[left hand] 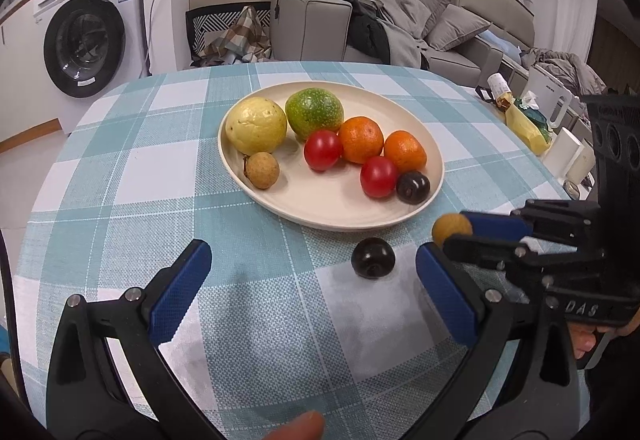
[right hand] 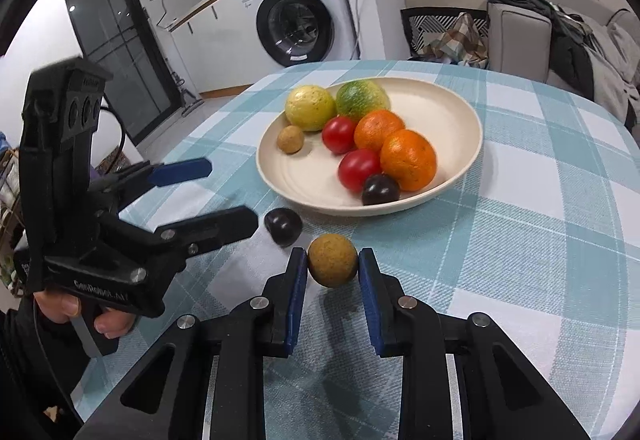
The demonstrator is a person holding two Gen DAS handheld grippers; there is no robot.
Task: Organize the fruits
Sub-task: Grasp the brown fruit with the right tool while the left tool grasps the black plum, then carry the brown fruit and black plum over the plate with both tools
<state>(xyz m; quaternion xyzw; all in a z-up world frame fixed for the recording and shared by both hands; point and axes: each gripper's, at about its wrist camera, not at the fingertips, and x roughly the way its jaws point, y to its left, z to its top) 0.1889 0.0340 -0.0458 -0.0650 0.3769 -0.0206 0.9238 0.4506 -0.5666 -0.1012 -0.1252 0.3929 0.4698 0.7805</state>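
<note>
A cream plate (left hand: 340,212) (right hand: 460,108) on the checked tablecloth holds several fruits: a yellow and a green passion fruit, two oranges, two red tomatoes, a longan and a dark plum. My right gripper (right hand: 333,267) is shut on a brown longan (right hand: 332,265), held just above the cloth in front of the plate; it also shows in the left wrist view (left hand: 451,227). A loose dark plum (left hand: 373,257) (right hand: 283,226) lies on the cloth near the plate's front rim. My left gripper (left hand: 312,262) is open and empty, just behind that plum.
The round table's right edge carries a yellow bag (left hand: 524,124), a white kettle (left hand: 554,98) and small containers. Beyond the table stand a washing machine (left hand: 86,36), a chair with cloth (left hand: 232,36) and a grey sofa (left hand: 400,20).
</note>
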